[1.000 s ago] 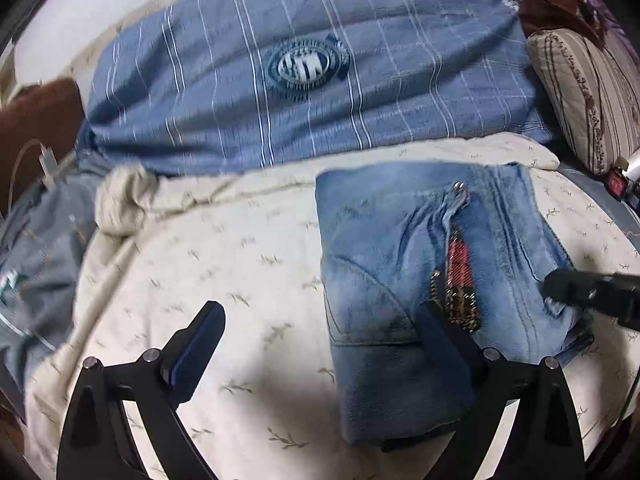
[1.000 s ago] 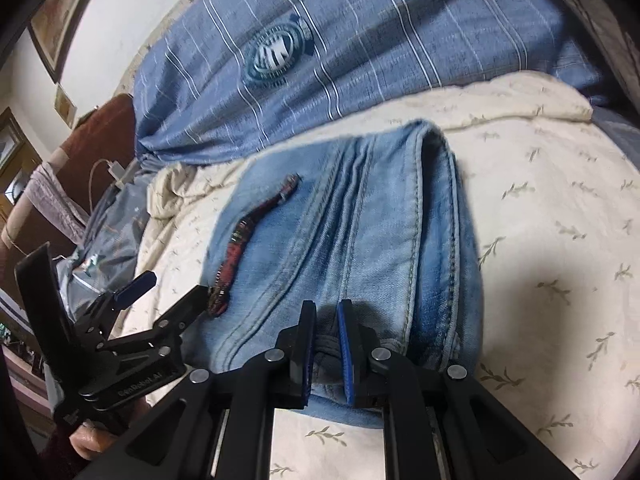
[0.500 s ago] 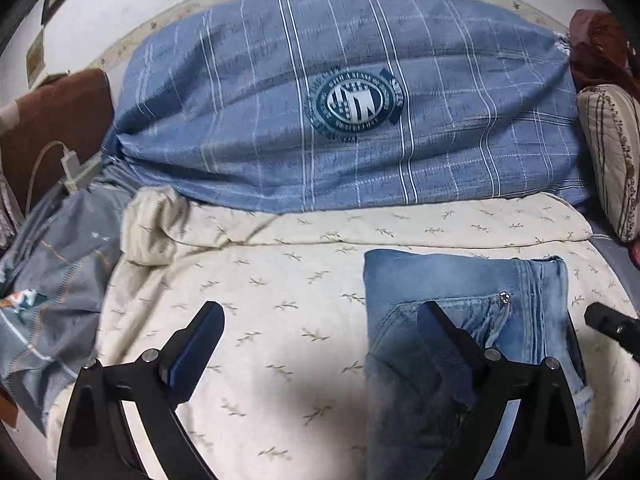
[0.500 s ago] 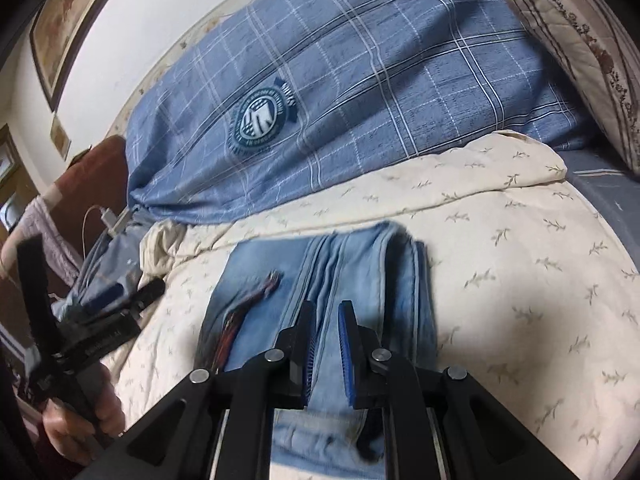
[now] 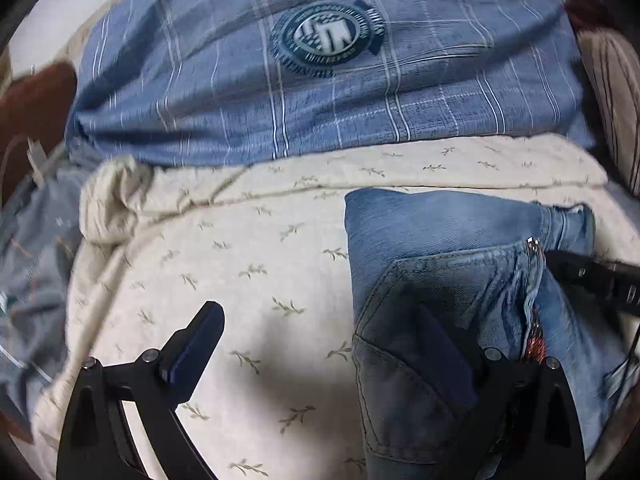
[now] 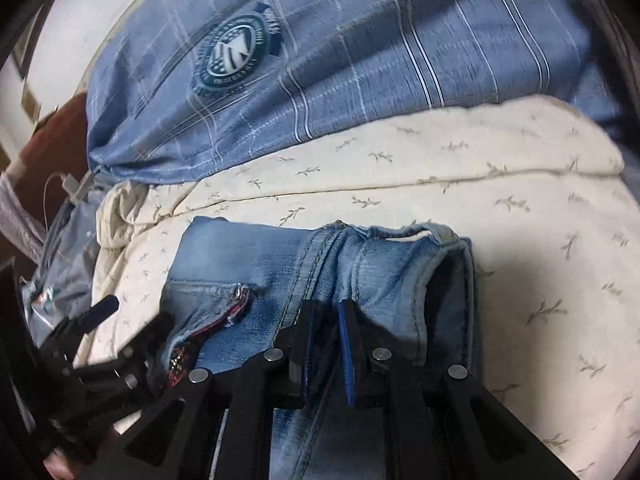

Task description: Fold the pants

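My right gripper is clamped on a bunched edge of the jeans at lower centre of its view. My left gripper stands with its fingers wide apart, one over the cream bedsheet, the other over denim, gripping nothing. The jeans sit folded into a thick bundle on the sheet, below the blue plaid pillow. I judge the folding nearly finished: setting the bundle down and squaring it remains.
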`<act>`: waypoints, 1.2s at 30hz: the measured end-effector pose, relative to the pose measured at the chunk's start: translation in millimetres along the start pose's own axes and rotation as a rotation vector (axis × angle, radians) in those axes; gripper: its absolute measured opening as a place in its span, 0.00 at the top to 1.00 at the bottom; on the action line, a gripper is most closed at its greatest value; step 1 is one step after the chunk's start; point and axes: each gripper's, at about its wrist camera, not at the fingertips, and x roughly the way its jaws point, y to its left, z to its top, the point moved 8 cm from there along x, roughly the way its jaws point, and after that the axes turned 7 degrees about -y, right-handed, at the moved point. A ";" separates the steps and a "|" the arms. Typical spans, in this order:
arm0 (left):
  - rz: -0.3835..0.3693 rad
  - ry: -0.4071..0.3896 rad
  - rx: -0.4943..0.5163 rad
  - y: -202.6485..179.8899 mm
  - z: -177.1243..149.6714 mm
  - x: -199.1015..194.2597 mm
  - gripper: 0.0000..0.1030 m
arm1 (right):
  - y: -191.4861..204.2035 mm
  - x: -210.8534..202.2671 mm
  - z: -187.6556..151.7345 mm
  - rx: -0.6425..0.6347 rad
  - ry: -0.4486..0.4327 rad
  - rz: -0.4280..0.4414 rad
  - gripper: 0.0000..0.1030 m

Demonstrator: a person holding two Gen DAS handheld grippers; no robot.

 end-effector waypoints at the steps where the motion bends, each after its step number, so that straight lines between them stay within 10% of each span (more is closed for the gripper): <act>1: 0.012 -0.011 0.021 -1.4 0.5 -1.2 0.06 | -0.9 -0.5 -0.4 0.006 -0.003 0.004 0.86; 15: 0.015 -0.097 0.023 0.8 7.3 -22.5 0.06 | 19.0 -51.7 -18.9 -0.112 -0.109 0.035 0.86; 36: -0.057 -0.013 0.039 -10.6 -12.1 -4.3 0.05 | 8.5 -29.3 -36.5 -0.060 -0.006 0.015 0.85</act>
